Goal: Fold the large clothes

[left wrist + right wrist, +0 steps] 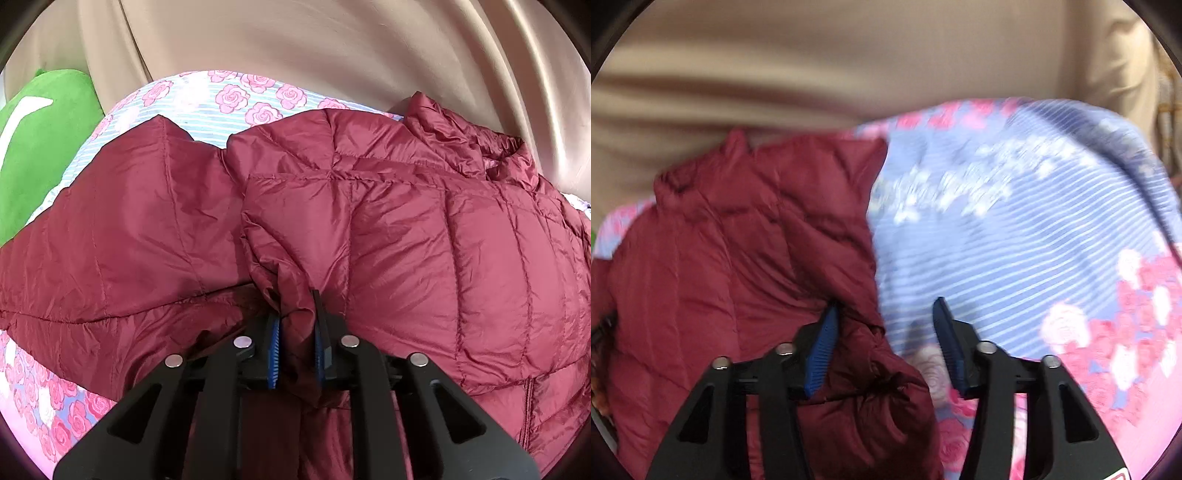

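Observation:
A maroon quilted down jacket [406, 229] lies spread on a bed with a rose-print blue-striped sheet [229, 99]. My left gripper [295, 314] is shut on a bunched fold of the jacket, pinched between its blue pads. The jacket's hood or collar is heaped at the far right. In the right wrist view the jacket [731, 258] fills the left half. My right gripper [886, 317] is open, its jaws apart, with the left finger [823, 336] over the jacket's edge and the right finger over the sheet [1015, 240]. That view is motion-blurred.
A green cushion [40, 147] with a white mark lies at the far left of the bed. A beige curtain [332, 44] hangs behind the bed in both views. Bare sheet lies to the right of the jacket in the right wrist view.

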Tool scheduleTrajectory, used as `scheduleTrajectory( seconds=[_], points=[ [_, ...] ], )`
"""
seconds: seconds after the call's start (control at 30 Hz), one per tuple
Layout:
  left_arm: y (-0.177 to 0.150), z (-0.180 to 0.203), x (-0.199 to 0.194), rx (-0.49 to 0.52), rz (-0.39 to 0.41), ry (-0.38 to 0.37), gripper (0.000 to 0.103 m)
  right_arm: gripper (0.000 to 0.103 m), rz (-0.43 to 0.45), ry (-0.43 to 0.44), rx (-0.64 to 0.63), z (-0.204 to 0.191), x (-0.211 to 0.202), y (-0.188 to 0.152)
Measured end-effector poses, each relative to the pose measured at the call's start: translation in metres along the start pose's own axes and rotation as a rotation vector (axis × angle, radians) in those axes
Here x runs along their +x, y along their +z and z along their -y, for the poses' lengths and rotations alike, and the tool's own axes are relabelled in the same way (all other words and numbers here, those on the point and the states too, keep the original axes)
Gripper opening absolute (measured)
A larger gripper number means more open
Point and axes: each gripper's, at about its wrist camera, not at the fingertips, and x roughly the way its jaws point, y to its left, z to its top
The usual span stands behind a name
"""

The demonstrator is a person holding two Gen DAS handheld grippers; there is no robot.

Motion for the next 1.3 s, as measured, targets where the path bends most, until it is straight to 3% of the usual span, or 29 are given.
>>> scheduleTrajectory(
  seconds=[0.17,0.3,0.37,0.47,0.53,0.67,0.8,0.87,0.97,1.03,1.07,1.1,1.17,1.3],
  points=[
    [0.002,0.001,0.001,0.011,0.001,0.021,0.014,0.013,0.044,0.037,-0.076,-0.033,-0.019,0.017],
    [0.002,0.002,0.001,0.006,0.001,0.013,0.014,0.010,0.028,0.021,-0.113,-0.049,0.007,0.036],
    [0.001,0.000,0.001,0.000,0.001,0.001,0.018,0.000,-0.019,0.002,-0.071,-0.038,0.035,0.048],
    [0.001,0.001,0.000,0.008,0.004,-0.033,0.029,0.000,-0.067,-0.032,-0.003,-0.021,0.057,0.057],
    [0.001,0.004,0.001,0.018,0.003,-0.020,0.029,0.000,-0.035,-0.025,0.012,-0.022,0.045,0.056],
    [0.001,0.006,0.001,0.012,0.003,-0.024,0.029,0.000,0.038,0.073,-0.005,-0.033,0.005,0.045],
    [0.001,0.006,0.001,0.009,0.007,-0.033,0.033,0.000,-0.046,-0.041,-0.130,-0.043,0.038,0.026],
    [0.000,0.001,-0.002,-0.007,0.013,-0.040,0.033,0.000,-0.033,-0.078,-0.126,-0.041,0.035,0.025],
    [-0.008,-0.027,-0.024,-0.052,0.021,-0.054,0.035,0.001,-0.016,-0.038,-0.104,-0.043,0.006,0.025],
    [-0.014,-0.054,-0.044,-0.082,0.036,-0.036,0.048,0.007,0.002,-0.003,-0.137,-0.048,-0.020,0.016],
    [-0.016,-0.068,-0.052,-0.099,0.045,-0.017,0.059,0.008,0.001,0.014,-0.161,-0.052,-0.032,0.007],
    [-0.021,-0.097,-0.067,-0.140,0.063,0.022,0.073,0.008,-0.003,0.030,-0.175,-0.053,-0.040,0.000],
    [-0.028,-0.147,-0.088,-0.214,0.088,0.095,0.088,0.010,-0.022,0.069,-0.198,-0.055,-0.052,-0.016],
    [-0.044,-0.253,-0.106,-0.414,0.075,0.207,0.090,0.015,-0.080,0.123,-0.212,-0.058,-0.071,-0.055]
  ],
)
